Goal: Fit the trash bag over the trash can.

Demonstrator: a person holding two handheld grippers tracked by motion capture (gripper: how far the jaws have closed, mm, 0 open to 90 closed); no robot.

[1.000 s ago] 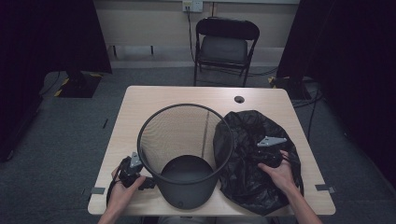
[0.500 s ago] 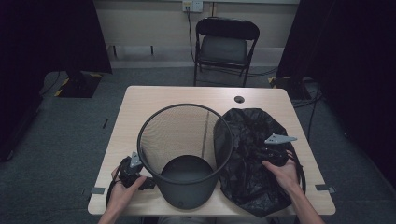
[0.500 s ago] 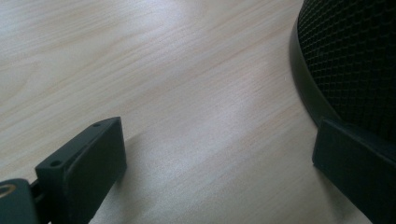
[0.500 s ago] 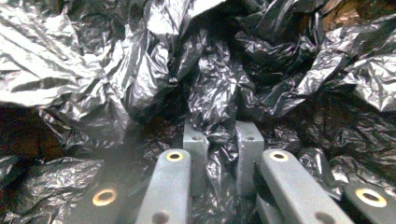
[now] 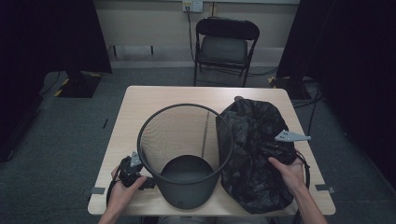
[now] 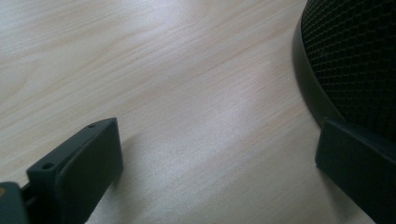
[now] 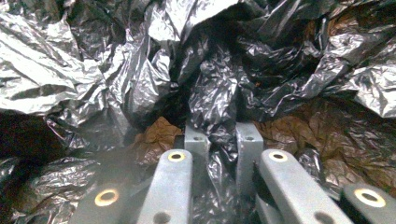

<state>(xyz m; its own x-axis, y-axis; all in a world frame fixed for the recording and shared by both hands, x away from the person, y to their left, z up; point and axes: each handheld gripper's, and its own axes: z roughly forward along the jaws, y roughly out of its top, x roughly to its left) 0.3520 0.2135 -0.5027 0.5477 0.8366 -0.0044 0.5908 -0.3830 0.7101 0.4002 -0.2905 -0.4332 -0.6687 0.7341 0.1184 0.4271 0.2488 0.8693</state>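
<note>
A black wire-mesh waste bin stands upright near the table's front edge. Right of it lies a crumpled black plastic bag, touching the bin's side. My left gripper rests low on the table at the bin's left base, open, with bare wood between its jaws; the bin's base rim sits beside one jaw. My right gripper is pressed into the bag's right side. In the right gripper view its jaws are shut on a fold of the bag.
The light wooden table has bare surface behind the bin. A small dark round object peeks out at the bag's far edge. A black folding chair stands beyond the table on grey carpet. Dark curtains hang on both sides.
My right gripper has moved right and slightly away from me, pulling the pinched bag fold with it. The left gripper and the bin have stayed in place.
</note>
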